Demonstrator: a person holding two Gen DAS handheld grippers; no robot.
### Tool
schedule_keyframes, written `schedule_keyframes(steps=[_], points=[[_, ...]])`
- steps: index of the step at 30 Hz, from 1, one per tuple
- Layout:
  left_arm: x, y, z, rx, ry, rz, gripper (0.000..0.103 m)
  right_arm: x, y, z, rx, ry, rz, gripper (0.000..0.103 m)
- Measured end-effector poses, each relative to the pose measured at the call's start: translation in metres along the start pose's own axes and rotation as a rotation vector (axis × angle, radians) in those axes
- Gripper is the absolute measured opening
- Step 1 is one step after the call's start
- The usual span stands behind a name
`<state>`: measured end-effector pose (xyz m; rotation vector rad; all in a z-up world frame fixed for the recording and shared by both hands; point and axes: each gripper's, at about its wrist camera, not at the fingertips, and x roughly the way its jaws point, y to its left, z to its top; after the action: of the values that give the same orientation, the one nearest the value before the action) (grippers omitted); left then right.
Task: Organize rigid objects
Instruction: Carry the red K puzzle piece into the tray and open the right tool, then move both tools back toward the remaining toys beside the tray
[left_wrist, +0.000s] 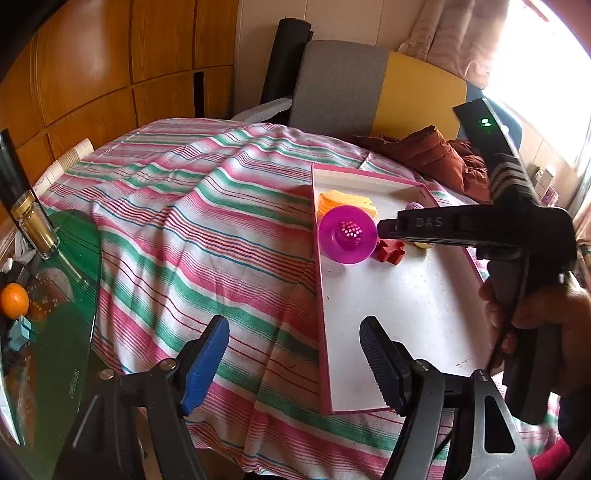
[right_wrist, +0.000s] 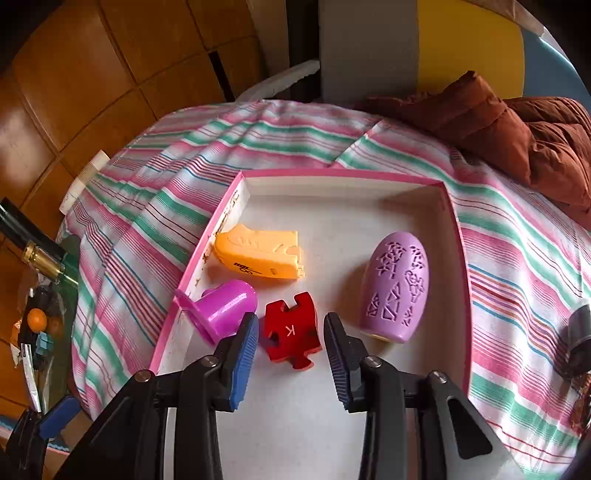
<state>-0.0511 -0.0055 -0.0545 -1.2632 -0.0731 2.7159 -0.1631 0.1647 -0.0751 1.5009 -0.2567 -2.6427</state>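
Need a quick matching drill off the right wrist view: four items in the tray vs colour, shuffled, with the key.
Things:
1. jigsaw piece
2. egg-shaped shell
3. shoe-shaped block
4. flanged cup

Colours:
A. magenta
B. orange
C. red
D. lilac

Pairs: 1-C, 2-D, 3-B, 4-A

All four lie in the pink-rimmed tray.

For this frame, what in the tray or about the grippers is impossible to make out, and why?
- Lilac egg-shaped piece: left wrist view, mostly hidden behind the right gripper's body.
- Red puzzle piece: right wrist view, between the right gripper fingers; contact with the pads unclear.
- Tray: near edge hidden by that gripper.
- Orange piece: left wrist view, partly behind the magenta cup.
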Motion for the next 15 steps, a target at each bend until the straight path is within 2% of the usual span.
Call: schedule_keyframes(steps=[15], points=[[-0.015, -0.015, -0.001, 0.048, -0.018, 0.007, 0.074, -0.067, -0.001, -0.036, -0.035, -0.152, -0.053, 0.038]])
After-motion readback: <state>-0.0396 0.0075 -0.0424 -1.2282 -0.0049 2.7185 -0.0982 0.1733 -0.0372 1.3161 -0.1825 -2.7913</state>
